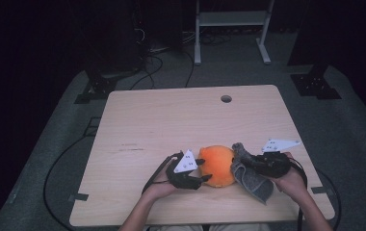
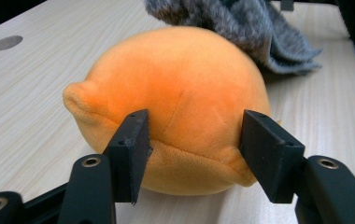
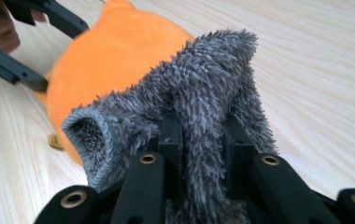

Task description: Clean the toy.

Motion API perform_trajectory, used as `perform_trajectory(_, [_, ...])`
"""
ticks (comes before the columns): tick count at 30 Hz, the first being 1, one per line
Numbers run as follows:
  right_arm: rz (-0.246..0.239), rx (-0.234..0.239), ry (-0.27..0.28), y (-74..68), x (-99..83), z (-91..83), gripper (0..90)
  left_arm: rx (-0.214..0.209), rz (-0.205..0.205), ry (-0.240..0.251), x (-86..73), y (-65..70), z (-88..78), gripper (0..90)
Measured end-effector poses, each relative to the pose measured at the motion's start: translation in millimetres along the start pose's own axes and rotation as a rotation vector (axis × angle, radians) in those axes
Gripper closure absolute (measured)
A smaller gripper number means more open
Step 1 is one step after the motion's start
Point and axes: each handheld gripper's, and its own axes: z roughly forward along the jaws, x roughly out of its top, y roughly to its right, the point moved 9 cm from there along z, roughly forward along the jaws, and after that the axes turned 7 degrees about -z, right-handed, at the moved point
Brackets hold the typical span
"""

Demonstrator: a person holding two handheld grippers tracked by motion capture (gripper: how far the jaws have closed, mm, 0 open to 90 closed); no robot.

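Left tongs point(image 2: 192, 151): clamped on orange plush point(image 2: 175, 102)
Right tongs point(image 3: 203, 140): pinching grey fuzzy cloth point(image 3: 203, 93), just beside plush
Worktop point(image 1: 171, 120): under plush

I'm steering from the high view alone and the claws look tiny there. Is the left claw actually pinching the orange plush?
Observer: Yes. In the left gripper view the left claw has both pads pressed into the lower half of the orange plush.
Operator: And the right one, is it holding the grey cloth?
Observer: The right gripper view shows the right claw shut on a fold of the fuzzy grey cloth.
Operator: Anything odd about that cloth?
Observer: It has a hemmed tubular opening, like a sock's cuff, to the left of the jaws in that view.
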Motion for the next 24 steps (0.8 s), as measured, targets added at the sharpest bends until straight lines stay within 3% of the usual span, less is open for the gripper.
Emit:
perform_trajectory(4, [-0.028,-0.026,0.012,-5.4,5.0,-2.3,73.1,0.015,0.029,0.047,11.0,3.1,-3.1,38.2])
perform_trajectory(6, [-0.050,-0.013,0.034,-12.8,12.5,-4.1,73.1,0.038,0.037,0.026,7.8,0.4,0.0,40.3])
perform_trajectory(10, [-0.091,0.011,0.054,-24.4,19.5,-2.7,72.9,0.058,-0.006,-0.021,-3.9,-9.8,1.9,42.5])
perform_trajectory(14, [-0.046,0.006,0.030,-12.8,5.6,0.3,72.7,0.055,-0.018,-0.036,-8.6,-13.7,-0.3,42.6])
perform_trajectory(18, [-0.012,-0.036,-0.044,1.2,-16.2,0.4,72.7,0.053,-0.030,-0.047,-13.0,-17.0,-2.6,42.6])
perform_trajectory(20, [-0.004,-0.023,-0.039,-0.4,-17.6,-1.7,72.7,0.050,-0.027,-0.045,-14.0,-17.1,-3.2,42.5])
perform_trajectory(24, [-0.014,0.015,0.027,-8.2,2.0,-5.9,72.7,0.045,-0.018,-0.053,-14.4,-15.1,-2.4,42.6])
